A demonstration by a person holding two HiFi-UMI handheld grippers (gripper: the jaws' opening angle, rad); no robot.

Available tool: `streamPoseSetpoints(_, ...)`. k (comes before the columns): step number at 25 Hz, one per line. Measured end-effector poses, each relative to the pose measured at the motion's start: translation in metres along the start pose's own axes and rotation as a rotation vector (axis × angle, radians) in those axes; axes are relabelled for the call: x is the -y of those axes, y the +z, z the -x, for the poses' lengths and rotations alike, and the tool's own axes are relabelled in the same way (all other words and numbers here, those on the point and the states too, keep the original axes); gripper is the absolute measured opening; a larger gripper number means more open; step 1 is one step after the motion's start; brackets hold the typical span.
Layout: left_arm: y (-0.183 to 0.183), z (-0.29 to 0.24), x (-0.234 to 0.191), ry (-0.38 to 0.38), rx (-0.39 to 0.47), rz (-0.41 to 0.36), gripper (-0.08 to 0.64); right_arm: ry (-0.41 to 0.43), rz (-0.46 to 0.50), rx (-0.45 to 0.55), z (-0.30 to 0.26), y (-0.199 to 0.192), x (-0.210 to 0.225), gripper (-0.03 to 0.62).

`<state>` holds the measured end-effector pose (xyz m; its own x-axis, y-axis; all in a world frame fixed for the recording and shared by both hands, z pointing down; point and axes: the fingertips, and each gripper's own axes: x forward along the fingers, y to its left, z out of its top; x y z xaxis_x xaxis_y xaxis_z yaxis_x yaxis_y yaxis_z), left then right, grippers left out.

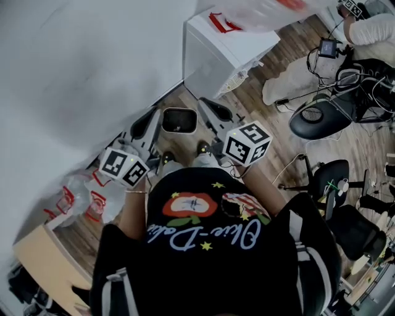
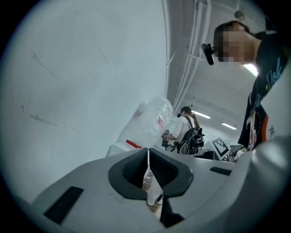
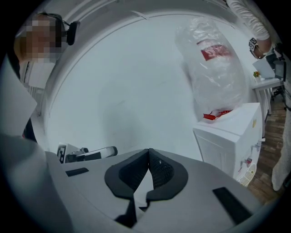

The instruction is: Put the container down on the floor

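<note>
Grey left claw [image 2: 148, 157] is shut tight with nothing in it, and the right claw [image 3: 148, 159] is the same. Seen from above, the dark container [image 1: 179, 120] sits on the wood floor [image 1: 259, 105] between both claws, near a white cabinet [image 1: 216, 55] and the wall [image 1: 80, 74].

Cool, flat indoor light fills all three views. White ceiling strip lights [image 2: 200, 116] glow in the left gripper view, and the pale plain wall [image 1: 74, 62] washes out. Both gripper views bend lines and darken at the corners. The clear plastic bag with red print [image 1: 259, 12] is smeared with blur. The grey plastic left gripper [image 2: 148, 152] looks soft near the lens.
</note>
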<state>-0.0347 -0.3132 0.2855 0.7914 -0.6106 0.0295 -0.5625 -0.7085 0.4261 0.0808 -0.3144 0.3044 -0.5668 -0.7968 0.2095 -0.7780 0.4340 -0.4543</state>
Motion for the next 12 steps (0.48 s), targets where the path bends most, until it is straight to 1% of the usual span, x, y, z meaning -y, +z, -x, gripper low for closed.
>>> streamPoseSetpoints(1, 0.000, 0.000, 0.001, 0.000, -0.001, 0.006, 0.011, -0.005, -0.002, 0.008, 0.001, 0.000, 0.000, 0.000)
streamPoseSetpoints(3, -0.001, 0.001, 0.002, 0.001, 0.006, 0.044, 0.011, -0.011, -0.006, 0.016, 0.003, 0.000, 0.000, -0.002)
streamPoseSetpoints(5, 0.000, 0.001, 0.003, 0.001, 0.009, 0.066, 0.011, -0.001, 0.002, 0.013, 0.003, 0.000, -0.003, -0.002)
streamPoseSetpoints(9, 0.003, 0.003, 0.009, -0.012, 0.003, 0.041, 0.011, 0.013, 0.050, 0.020, 0.006, 0.002, -0.011, -0.002)
streamPoseSetpoints(12, 0.006, 0.004, 0.015, -0.025, 0.002, 0.030, 0.011, 0.012, 0.042, 0.024, 0.009, 0.004, -0.011, -0.002)
